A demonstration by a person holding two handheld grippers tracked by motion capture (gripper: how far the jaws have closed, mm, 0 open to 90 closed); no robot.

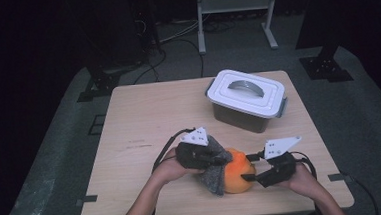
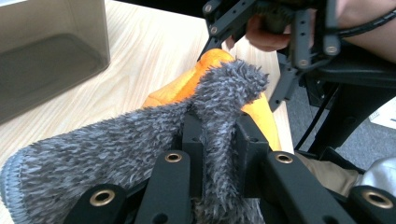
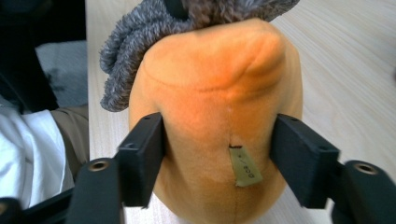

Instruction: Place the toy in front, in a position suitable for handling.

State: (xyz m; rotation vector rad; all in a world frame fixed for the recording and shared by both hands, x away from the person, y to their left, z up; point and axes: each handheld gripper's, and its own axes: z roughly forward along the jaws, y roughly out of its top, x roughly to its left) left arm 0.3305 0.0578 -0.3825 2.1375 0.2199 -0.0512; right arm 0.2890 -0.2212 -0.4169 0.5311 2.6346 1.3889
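Note:
An orange plush toy (image 1: 240, 173) lies near the table's front edge with a grey fuzzy cloth (image 1: 214, 178) over its left end. My left gripper (image 1: 216, 161) is shut on a fold of that grey cloth (image 2: 116, 144); the fabric bunches up between its jaws (image 2: 219, 126). My right gripper (image 1: 252, 170) comes in from the right. Its two pads sit against both sides of the orange plush (image 3: 210, 79), which is pinched in between them (image 3: 219, 144). A small tan label (image 3: 245, 170) hangs from the plush seam. The grey cloth (image 3: 140, 28) covers the plush's far end.
A grey storage box with a white clip lid and handle (image 1: 248, 96) stands at the back right of the wooden table (image 1: 144, 125); its wall (image 2: 46, 56) is close on the left gripper's far side. Dark floor, cables and a metal stand lie beyond.

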